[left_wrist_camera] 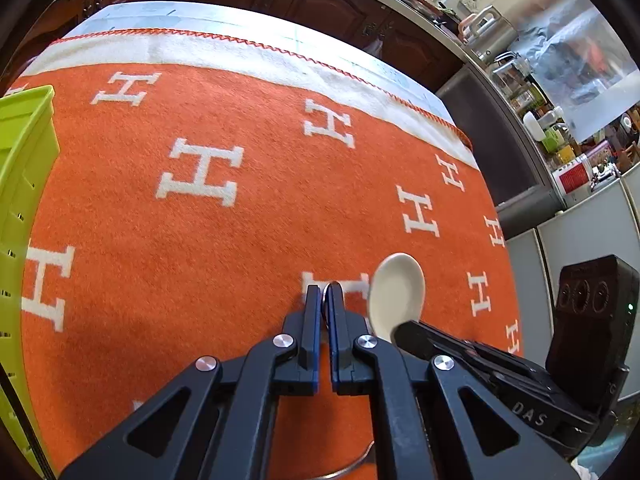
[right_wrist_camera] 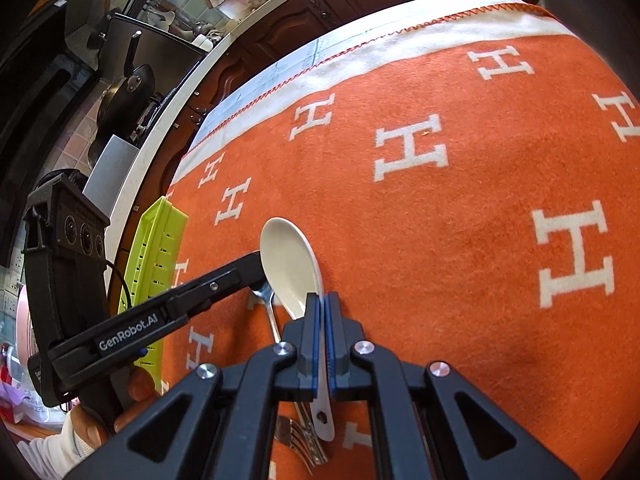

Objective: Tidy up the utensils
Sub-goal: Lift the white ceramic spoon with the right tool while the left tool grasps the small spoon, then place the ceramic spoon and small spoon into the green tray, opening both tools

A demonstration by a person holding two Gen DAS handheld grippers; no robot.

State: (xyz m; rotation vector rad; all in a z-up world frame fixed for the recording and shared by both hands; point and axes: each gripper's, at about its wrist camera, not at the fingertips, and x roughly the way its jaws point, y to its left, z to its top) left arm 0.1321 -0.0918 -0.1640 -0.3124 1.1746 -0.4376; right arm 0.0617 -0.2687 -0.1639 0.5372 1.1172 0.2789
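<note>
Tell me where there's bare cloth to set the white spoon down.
Free: the orange cloth ahead of the white spoon, up to its white border. Crowded: near edge, where forks lie, and the left side by the green basket and left gripper.

Open blanket (left_wrist_camera: 240,240) beyond green basket (left_wrist_camera: 24,168)

Blanket (left_wrist_camera: 260,240): orange, white H pattern, white border, red stitched edge. Spoon (right_wrist_camera: 290,266): cream-white. Basket (left_wrist_camera: 24,168): lime green.
</note>
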